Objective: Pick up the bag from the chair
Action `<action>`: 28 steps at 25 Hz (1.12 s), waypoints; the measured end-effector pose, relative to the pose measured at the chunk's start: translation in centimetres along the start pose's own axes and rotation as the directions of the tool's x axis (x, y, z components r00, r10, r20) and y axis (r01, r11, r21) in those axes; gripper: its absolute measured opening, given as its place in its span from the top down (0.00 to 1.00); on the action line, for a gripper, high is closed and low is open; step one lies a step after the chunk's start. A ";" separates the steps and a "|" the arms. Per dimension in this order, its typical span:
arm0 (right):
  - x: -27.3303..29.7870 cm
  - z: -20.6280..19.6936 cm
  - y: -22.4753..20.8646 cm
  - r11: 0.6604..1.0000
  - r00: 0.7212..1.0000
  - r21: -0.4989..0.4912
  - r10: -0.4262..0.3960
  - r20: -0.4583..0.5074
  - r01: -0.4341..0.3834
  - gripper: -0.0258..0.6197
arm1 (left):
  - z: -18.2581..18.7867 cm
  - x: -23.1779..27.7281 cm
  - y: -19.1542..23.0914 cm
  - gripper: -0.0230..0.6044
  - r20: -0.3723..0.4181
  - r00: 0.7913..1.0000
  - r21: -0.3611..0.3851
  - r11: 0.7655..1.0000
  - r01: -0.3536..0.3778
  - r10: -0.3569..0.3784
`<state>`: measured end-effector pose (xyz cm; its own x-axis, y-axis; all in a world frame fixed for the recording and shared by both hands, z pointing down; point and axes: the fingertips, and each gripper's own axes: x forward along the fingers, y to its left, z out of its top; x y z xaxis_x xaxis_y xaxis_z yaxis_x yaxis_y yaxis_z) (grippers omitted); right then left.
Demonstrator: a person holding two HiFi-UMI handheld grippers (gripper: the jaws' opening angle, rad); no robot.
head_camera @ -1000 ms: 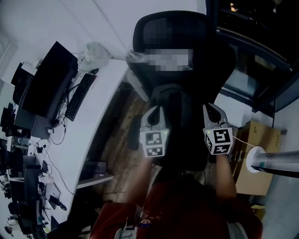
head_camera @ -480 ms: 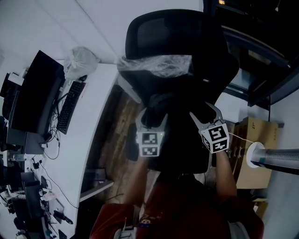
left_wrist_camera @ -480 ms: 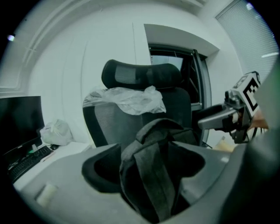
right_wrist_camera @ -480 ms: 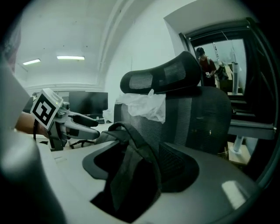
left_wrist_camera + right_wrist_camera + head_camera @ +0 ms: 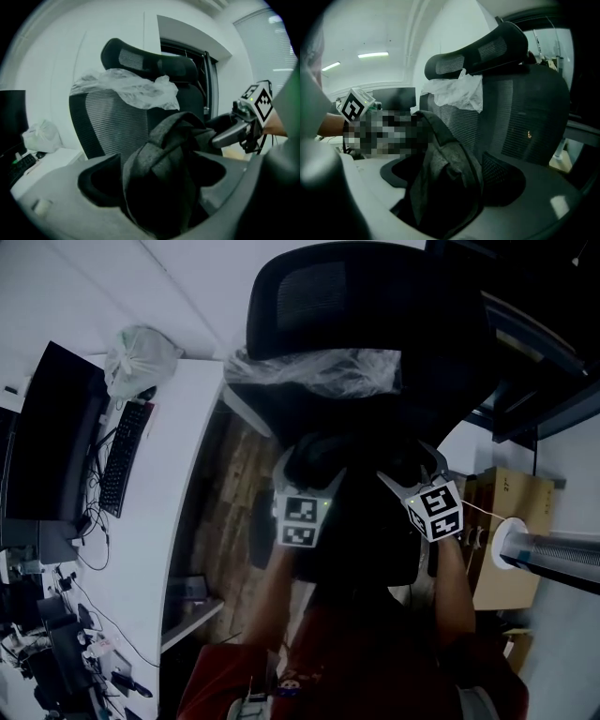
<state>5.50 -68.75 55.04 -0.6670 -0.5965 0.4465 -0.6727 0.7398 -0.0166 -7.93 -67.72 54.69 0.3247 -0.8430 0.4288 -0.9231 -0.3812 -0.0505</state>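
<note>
Grey fabric of the bag (image 5: 159,173) is pinched in both my left gripper (image 5: 309,471) and right gripper (image 5: 411,474). It spans left-to-right between them, with the chair (image 5: 366,296) back just beyond on the far side.

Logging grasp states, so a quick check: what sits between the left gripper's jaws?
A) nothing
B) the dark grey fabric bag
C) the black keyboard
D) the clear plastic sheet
B: the left gripper view shows the dark grey fabric bag bunched between the jaws of the left gripper, in front of the black mesh office chair.
</note>
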 end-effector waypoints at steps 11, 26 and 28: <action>4.4 -1.4 -1.4 0.999 0.997 0.021 0.027 -0.068 -0.026 0.30 | -1.4 4.2 0.9 0.20 -0.020 0.995 -0.013 0.996 0.094 -0.094; 4.7 -1.9 -0.8 0.996 0.995 0.015 -0.092 -0.048 0.093 0.58 | -1.6 4.4 0.2 0.51 -0.005 0.995 -0.059 0.993 0.102 -0.103; 4.6 -1.9 -0.5 0.994 0.993 0.012 -0.106 -0.051 0.106 0.61 | -1.7 4.1 0.1 0.54 -0.004 0.994 -0.068 0.992 0.107 -0.108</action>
<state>3.35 -71.25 58.81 -0.5750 -0.6545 0.4908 -0.7434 0.6686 0.0206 -7.06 -70.55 57.93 0.4216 -0.7956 0.4352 -0.8948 -0.4428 0.0574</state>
